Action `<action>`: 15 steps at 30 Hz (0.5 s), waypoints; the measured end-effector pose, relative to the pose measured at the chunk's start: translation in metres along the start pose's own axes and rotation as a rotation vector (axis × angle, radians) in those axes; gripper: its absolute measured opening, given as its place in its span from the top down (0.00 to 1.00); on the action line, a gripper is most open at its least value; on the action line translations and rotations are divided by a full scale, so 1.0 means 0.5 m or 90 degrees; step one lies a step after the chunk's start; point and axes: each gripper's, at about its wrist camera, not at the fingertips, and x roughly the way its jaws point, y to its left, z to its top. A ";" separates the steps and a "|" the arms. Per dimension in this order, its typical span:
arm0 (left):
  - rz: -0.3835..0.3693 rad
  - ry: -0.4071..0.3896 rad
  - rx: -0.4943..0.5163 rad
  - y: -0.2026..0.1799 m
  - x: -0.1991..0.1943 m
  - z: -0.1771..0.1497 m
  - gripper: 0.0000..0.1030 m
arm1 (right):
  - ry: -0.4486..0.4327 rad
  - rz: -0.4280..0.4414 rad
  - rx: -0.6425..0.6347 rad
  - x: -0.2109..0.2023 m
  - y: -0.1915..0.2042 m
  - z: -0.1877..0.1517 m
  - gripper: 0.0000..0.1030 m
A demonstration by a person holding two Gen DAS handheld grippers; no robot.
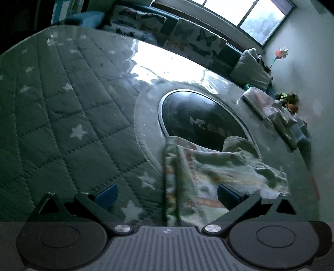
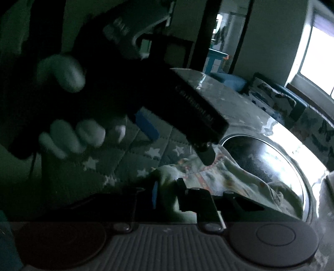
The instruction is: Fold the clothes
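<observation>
Garment (image 1: 219, 166) blurred; right gripper (image 2: 167, 193) shadowed

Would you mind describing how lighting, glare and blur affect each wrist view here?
Left wrist view: window glare washes out the glossy table; the patterned garment is slightly motion-blurred; fisheye bends the star quilt. Right wrist view: very dim, the left gripper nearly silhouetted, its holder's fingers smeared.

My left wrist camera looks low and close across the star-quilted mat (image 1: 62, 116) toward the window (image 1: 246, 14). My right camera faces the doorway (image 2: 225, 37). Both share the dark oval (image 1: 200, 118).
</observation>
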 end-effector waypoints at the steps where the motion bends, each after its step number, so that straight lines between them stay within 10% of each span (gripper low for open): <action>1: -0.003 0.002 -0.007 -0.002 0.002 0.001 0.00 | -0.002 0.004 0.012 -0.004 -0.005 0.001 0.86; 8: -0.045 0.020 -0.057 -0.018 0.015 0.005 0.03 | -0.038 0.034 0.120 -0.049 -0.063 0.006 0.89; 15: -0.096 0.040 -0.092 -0.039 0.037 0.009 0.28 | -0.072 0.037 0.153 -0.094 -0.095 -0.007 0.91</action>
